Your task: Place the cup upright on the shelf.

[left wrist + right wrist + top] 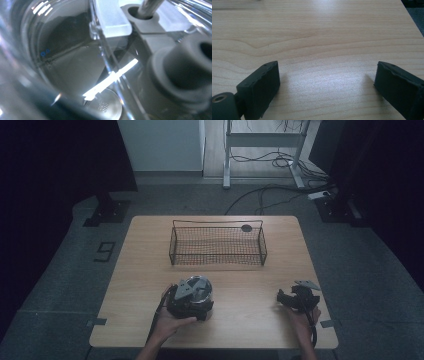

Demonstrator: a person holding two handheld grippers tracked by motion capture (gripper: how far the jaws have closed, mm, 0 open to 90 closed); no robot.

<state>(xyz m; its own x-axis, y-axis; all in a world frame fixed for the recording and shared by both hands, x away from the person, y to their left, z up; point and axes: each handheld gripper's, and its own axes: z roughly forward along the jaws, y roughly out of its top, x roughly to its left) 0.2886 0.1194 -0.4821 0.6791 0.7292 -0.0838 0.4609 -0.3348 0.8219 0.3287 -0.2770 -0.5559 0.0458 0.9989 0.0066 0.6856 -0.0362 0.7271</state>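
**Glass jar at the near edge, wire basket waiting beyond**

Glass jar [200, 295], a clear round container with grey fittings on its top, stands on the wooden desk [140, 270] near the person's side, left of centre. The left gripper [187, 301] sits against it, steadied by the left hand [172, 324]; its own camera looks through curved glass at a grey hub [185, 67], a clear plastic tab [113, 17] and a small metal disc [106, 105]. Whether its jaws are clamped on the jar cannot be told. The right gripper [327, 85] hovers low over bare wood at the right, jaws wide apart, holding nothing. An empty wire basket [218, 244] stands well beyond the jar. If the jar is bound for that basket, the glass looks slippery and top-heavy: a firm, level hold around the body, lifted upright and clear of the basket's rim, would serve best, with the free gripper ready to steady.
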